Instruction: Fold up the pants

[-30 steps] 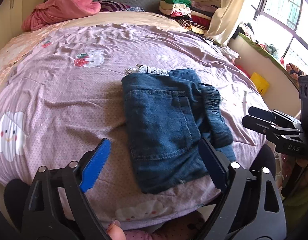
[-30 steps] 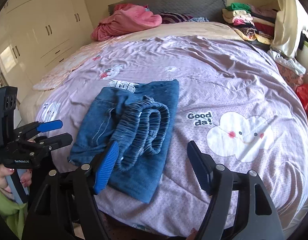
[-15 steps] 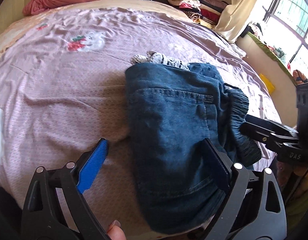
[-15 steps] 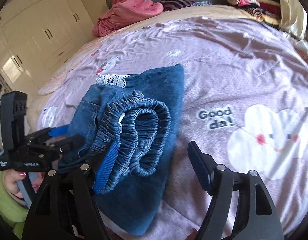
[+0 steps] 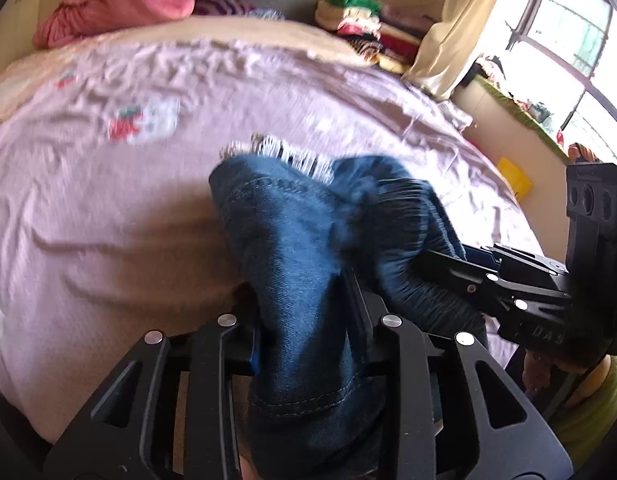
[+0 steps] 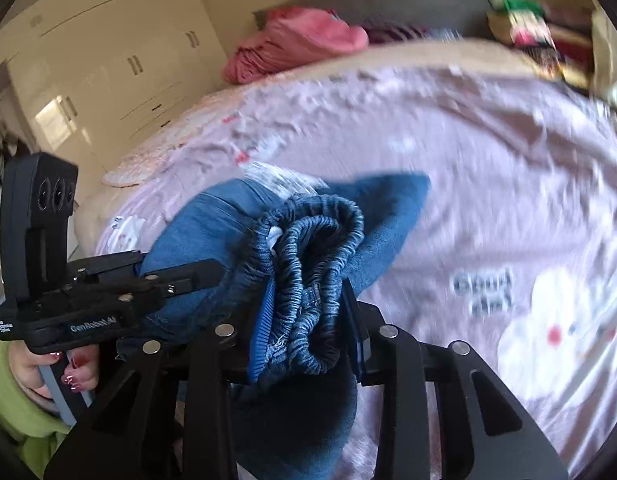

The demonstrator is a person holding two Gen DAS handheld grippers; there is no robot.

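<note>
Our pants [image 5: 300, 264] sit at frame centre, already a compact folded bundle raised off the lilac bedspread [image 5: 108, 200]. We pinch denim with the left gripper [image 5: 304, 320] and the elastic waistband with the right gripper [image 6: 308, 312]. Folding looks nearly finished; only setting down seems left.

Bright daylight floods in from the window [image 5: 580, 36] at upper right, blown out; motion blur smears the bedspread [image 6: 468, 152]; fisheye edges curve, corners black.
</note>
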